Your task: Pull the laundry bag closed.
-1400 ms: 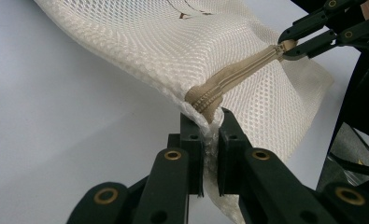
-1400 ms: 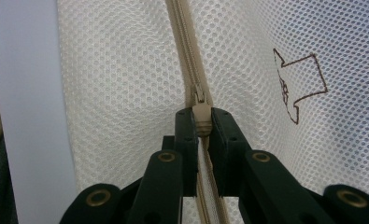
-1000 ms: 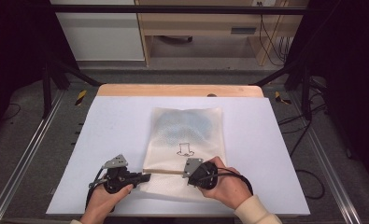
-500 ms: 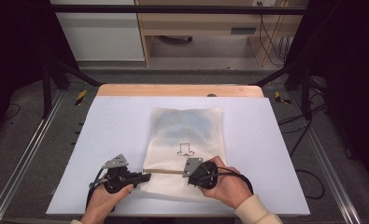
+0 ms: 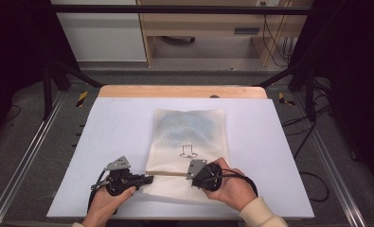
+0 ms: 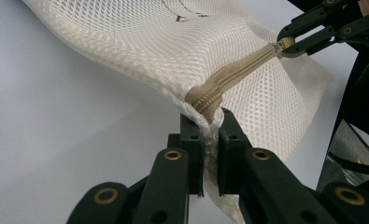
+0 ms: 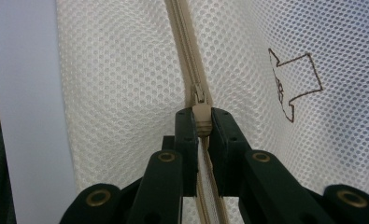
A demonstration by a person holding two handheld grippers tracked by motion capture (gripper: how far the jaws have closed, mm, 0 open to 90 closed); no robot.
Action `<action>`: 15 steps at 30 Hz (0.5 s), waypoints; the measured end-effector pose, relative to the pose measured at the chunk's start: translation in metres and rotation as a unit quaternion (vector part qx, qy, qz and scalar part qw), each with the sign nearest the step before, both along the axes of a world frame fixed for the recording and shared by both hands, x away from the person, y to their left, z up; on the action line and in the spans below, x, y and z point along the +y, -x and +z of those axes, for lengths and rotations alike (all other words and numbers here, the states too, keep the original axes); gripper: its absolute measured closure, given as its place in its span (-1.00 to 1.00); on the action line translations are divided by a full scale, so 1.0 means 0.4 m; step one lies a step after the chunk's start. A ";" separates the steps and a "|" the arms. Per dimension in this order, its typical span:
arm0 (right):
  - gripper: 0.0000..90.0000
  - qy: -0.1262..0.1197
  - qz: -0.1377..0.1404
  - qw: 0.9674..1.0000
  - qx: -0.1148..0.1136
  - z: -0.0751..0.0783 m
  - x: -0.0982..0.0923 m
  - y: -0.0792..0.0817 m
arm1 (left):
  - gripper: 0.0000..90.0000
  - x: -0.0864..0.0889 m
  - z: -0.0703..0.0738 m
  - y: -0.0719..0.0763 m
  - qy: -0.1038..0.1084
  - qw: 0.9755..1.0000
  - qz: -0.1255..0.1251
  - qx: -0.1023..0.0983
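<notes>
Stillness since a second ago: left tongs [image 6: 210,140] clamp the zipper end of the white mesh laundry bag [image 5: 189,142] near the tabletop's [image 5: 104,132] front edge; right tongs [image 7: 202,133] pinch its beige zipper pull [image 7: 201,116], zipping not begun.

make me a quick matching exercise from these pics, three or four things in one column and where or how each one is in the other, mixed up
Column one:
1. left claw
2. right claw
3. mesh bag
4. drawn outline

Column two:
A. lying flat on the white table top
B. shut on the zipper pull
C. printed on the bag's top face
D. shut on the bag's corner at the zipper's end

Pairs: 1-D, 2-B, 3-A, 4-C
</notes>
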State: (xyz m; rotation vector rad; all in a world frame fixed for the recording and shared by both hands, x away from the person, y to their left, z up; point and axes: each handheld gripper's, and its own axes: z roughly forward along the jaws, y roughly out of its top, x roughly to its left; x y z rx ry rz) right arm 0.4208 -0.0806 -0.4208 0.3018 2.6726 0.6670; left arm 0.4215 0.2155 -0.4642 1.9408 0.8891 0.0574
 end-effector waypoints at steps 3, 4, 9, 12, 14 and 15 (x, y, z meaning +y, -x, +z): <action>0.82 0.000 -0.002 1.000 0.000 0.000 -0.007 0.000 | 0.86 0.001 0.001 0.000 -0.001 1.000 -0.001 -0.001; 0.82 -0.002 -0.006 1.000 0.000 -0.001 -0.009 0.001 | 0.86 0.001 0.001 0.000 -0.001 1.000 -0.001 -0.001; 0.82 0.002 -0.004 1.000 -0.002 0.002 -0.026 0.002 | 0.86 0.000 0.000 0.000 -0.001 1.000 0.000 -0.001; 0.82 0.003 -0.009 1.000 -0.001 0.003 -0.034 0.004 | 0.85 -0.001 0.000 0.001 -0.002 1.000 -0.001 -0.001; 0.82 0.002 -0.011 1.000 -0.002 0.004 -0.041 0.005 | 0.86 -0.001 0.000 0.000 -0.002 1.000 -0.001 -0.001; 0.82 0.001 -0.014 1.000 -0.002 0.004 -0.042 0.005 | 0.86 -0.001 -0.001 0.000 -0.002 1.000 -0.001 -0.001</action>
